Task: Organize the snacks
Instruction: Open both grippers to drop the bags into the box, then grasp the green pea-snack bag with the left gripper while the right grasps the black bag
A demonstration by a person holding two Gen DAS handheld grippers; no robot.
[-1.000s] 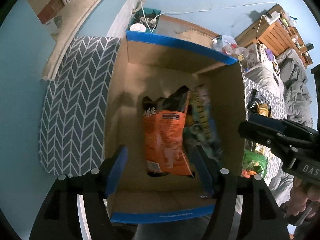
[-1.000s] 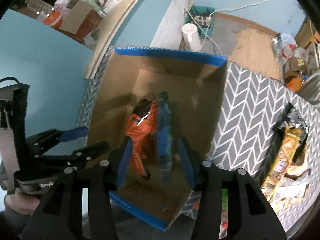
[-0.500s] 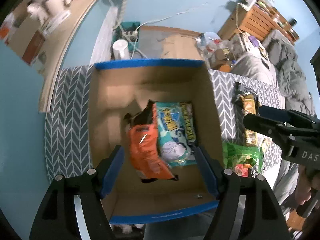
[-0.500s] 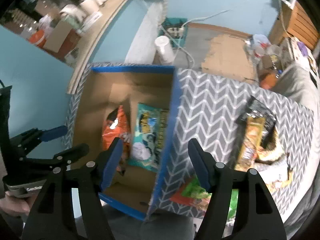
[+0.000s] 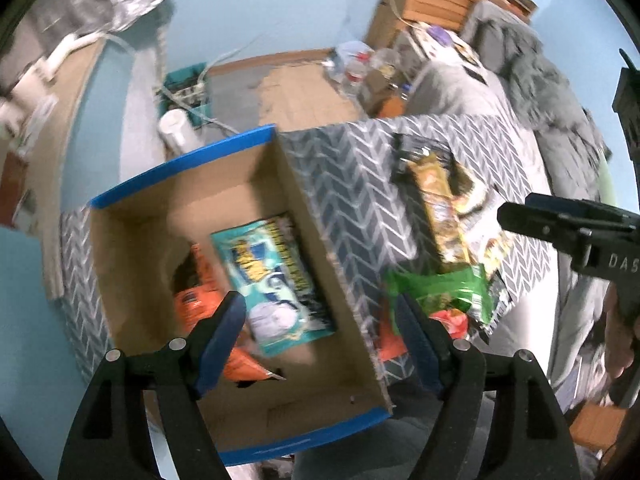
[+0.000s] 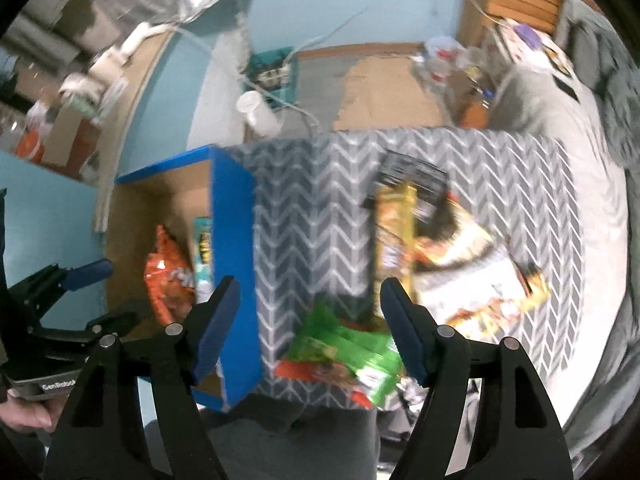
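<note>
Snacks: orange chip bag (image 5: 200,300) + teal bag (image 5: 276,280) already in cardboard box (image 5: 180,168); rest piled on chevron cloth (image 6: 320,200), R of box. Green pack (image 6: 344,352) lies just below/between your right gripper (image 6: 310,328) fingers, long axis running across jaw gap, roughly finger to finger. Yellow bar pack (image 6: 394,232) farther off, lengthwise away from you. Right gripper jaws opening, nothing between pads. Left gripper (image 5: 320,336) jaws opening too, empty, straddling box wall. Right hand nearer to pile; likely roll wrist to grip green pack across narrow side.
</note>
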